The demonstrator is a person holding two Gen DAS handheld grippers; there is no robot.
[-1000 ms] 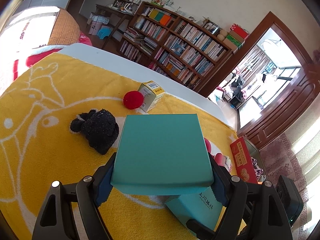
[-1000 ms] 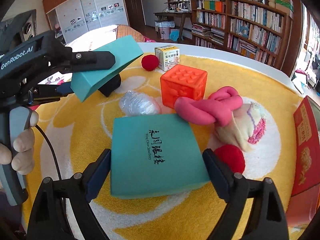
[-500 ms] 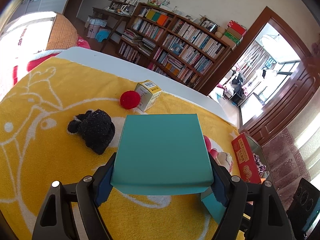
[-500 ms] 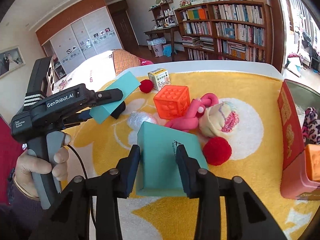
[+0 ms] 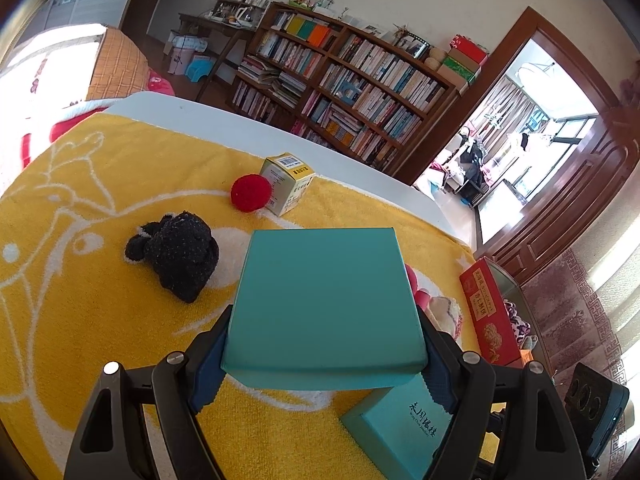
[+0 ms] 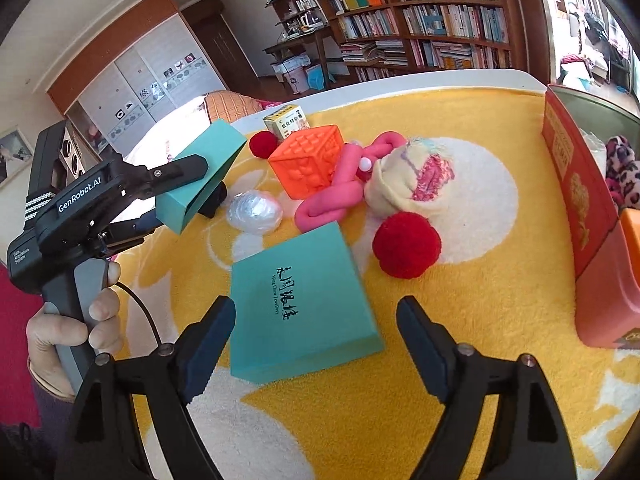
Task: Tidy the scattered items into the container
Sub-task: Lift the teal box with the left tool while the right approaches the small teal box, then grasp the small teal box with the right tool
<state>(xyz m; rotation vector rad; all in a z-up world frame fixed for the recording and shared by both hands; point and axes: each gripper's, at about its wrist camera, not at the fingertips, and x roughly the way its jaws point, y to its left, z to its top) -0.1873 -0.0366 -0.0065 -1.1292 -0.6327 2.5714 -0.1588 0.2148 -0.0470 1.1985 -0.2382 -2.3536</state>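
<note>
Right gripper (image 6: 316, 344) jaws opening, printed teal box (image 6: 298, 308) between them, loose on the towel (image 6: 480, 300). Left gripper (image 5: 324, 354) clamps plain teal box (image 5: 324, 300) aloft. Beyond: pompom (image 6: 406, 244), cube (image 6: 308, 162) unsorted. Red container (image 6: 580, 200) far right, mostly unfilled.

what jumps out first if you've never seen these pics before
The plain teal box gripped in the left tongs, raised over the yellow towel. Below the opening right tongs lies a second teal box with lettering, near a red pompom and orange cube.
</note>
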